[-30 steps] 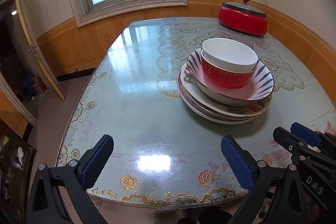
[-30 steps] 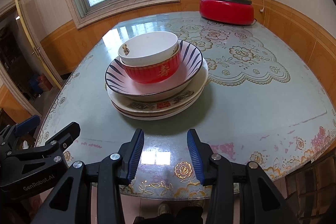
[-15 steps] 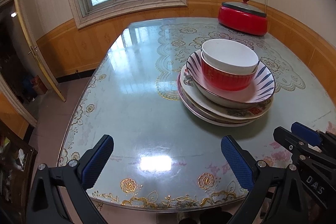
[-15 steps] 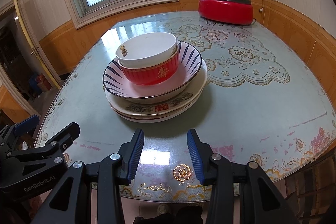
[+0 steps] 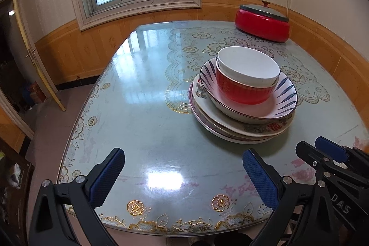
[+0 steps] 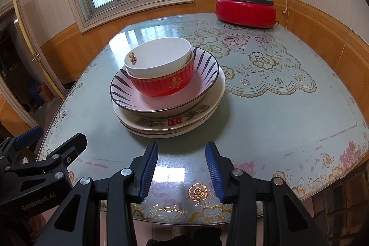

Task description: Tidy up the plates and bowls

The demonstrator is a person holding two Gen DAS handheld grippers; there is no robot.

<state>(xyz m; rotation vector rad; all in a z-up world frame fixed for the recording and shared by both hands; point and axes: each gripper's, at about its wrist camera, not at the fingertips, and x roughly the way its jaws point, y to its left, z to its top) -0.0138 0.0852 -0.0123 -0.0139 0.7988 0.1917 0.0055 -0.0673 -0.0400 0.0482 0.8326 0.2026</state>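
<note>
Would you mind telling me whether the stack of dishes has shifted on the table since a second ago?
No. The stack of dishes sits at the same spot beside the lace mat.

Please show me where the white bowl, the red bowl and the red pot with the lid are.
white bowl (image 6: 159, 57): right wrist view, on its inner wall.
red bowl (image 6: 166, 84): right wrist view, on its outer side, beside the gold character.
red pot (image 6: 245, 13): right wrist view, on its red side wall.
</note>
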